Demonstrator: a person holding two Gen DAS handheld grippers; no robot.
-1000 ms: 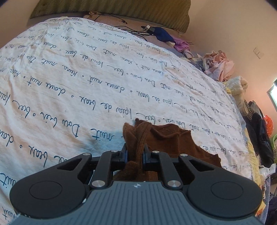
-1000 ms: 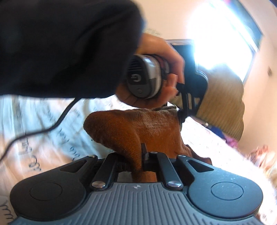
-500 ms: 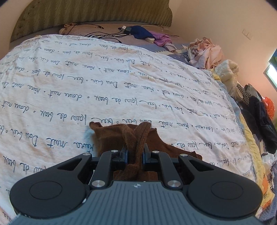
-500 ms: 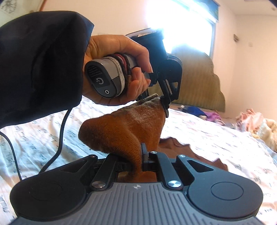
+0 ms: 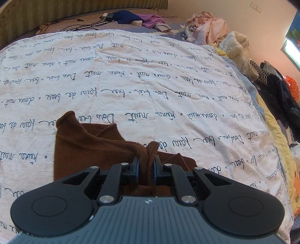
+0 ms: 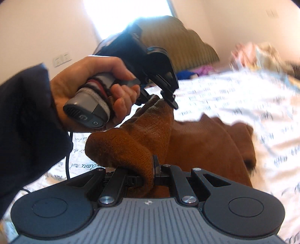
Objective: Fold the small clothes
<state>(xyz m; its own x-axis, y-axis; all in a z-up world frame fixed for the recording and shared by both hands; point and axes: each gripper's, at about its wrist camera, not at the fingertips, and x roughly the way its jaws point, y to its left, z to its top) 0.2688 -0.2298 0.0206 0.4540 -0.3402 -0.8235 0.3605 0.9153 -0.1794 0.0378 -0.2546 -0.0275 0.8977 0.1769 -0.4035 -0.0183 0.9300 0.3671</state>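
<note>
A small brown knit garment [image 5: 90, 146] lies partly spread on the white bedcover with blue script [image 5: 131, 78]. My left gripper [image 5: 146, 163] is shut on a bunched edge of it, just above the cover. In the right wrist view my right gripper [image 6: 150, 174] is shut on another edge of the brown garment [image 6: 131, 142], which stretches up to the left gripper [image 6: 165, 97] held in a hand. The rest of the garment drapes down to the bed at right.
A pile of pink and cream clothes [image 5: 211, 32] sits at the bed's far right edge, with dark clothes [image 5: 281, 97] further along. Blue and purple items [image 5: 131, 17] and cables lie near the green headboard [image 5: 56, 13].
The left gripper has moved the garment down toward the bedcover and to the right; more of it now lies spread flat on the left. The right gripper still holds its edge, and its view is swinging.
</note>
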